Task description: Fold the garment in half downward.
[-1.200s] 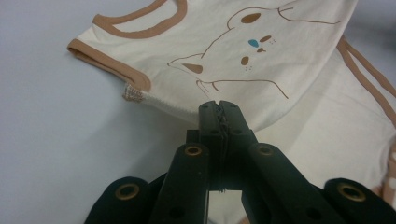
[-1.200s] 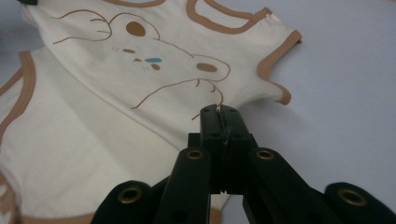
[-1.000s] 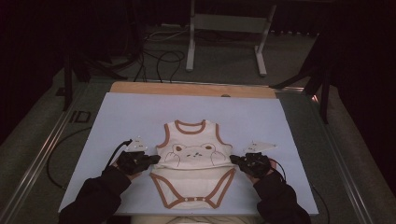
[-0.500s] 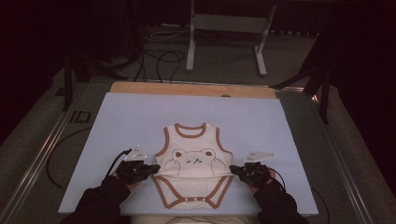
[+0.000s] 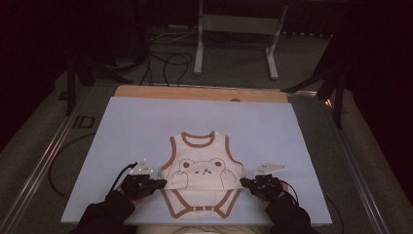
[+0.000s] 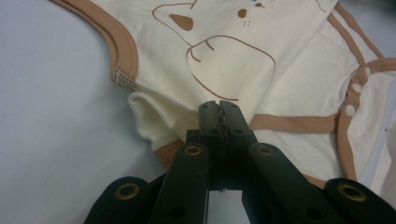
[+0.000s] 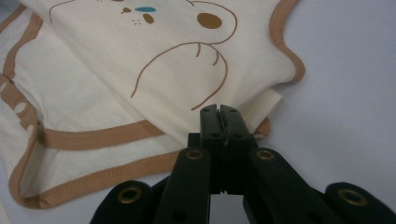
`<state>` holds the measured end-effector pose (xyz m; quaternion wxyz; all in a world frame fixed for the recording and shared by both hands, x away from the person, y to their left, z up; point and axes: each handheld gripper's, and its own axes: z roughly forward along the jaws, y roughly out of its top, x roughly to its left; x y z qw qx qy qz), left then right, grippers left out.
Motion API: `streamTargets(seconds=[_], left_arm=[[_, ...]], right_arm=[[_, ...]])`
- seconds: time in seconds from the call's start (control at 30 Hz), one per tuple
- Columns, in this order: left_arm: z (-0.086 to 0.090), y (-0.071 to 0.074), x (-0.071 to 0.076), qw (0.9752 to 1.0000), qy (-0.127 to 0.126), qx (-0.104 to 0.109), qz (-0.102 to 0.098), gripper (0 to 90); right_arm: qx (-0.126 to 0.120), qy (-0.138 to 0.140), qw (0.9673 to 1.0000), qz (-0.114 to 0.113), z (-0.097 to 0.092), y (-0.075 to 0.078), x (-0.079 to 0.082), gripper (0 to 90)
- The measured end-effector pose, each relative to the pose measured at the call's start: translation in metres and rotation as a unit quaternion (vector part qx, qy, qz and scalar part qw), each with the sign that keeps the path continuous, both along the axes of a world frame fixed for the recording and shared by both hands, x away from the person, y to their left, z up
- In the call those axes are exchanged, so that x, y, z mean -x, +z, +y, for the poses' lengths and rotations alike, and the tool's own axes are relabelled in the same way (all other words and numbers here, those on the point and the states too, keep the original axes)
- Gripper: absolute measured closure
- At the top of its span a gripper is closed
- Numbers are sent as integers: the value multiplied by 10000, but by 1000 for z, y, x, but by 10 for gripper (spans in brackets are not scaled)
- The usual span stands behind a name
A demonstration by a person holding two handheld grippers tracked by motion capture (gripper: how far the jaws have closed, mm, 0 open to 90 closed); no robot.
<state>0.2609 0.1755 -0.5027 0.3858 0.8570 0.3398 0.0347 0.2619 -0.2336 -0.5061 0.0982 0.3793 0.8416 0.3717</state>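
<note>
A cream baby bodysuit with brown trim and a bear print lies low in the frame on the pale blue mat. The left gripper meets its left edge, the right gripper its right edge.

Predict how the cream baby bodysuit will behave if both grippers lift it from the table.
The bodysuit is thin knit cloth, already folded over itself at the waist, so it would probably sag between the left gripper and right gripper. It looks light. Its bottom flap would likely dangle.
</note>
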Motion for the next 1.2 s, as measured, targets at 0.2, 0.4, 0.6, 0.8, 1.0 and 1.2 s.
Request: streamTargets(seconds=[0.2,0.4,0.6,0.8,1.0,1.2], left_arm=[[0,0,4,10000,-21,-13,23,900],[2,-9,2,9998,-42,-103,191,900],[1,-11,1,9996,-83,-139,218,900],[0,-11,1,9996,-101,-194,160,896],[0,-10,1,9998,-121,-111,94,886],[2,-2,2,9999,14,-161,-33,768]], right_arm=[[-5,4,10000,-7,-1,-1,5,900],[11,12,10000,91,-2,-5,4,899],[64,72,9999,120,-2,-9,3,895],[55,91,9998,142,-2,-9,3,890],[38,102,9998,143,-3,-8,2,867],[34,-62,10000,47,-6,-1,2,725]])
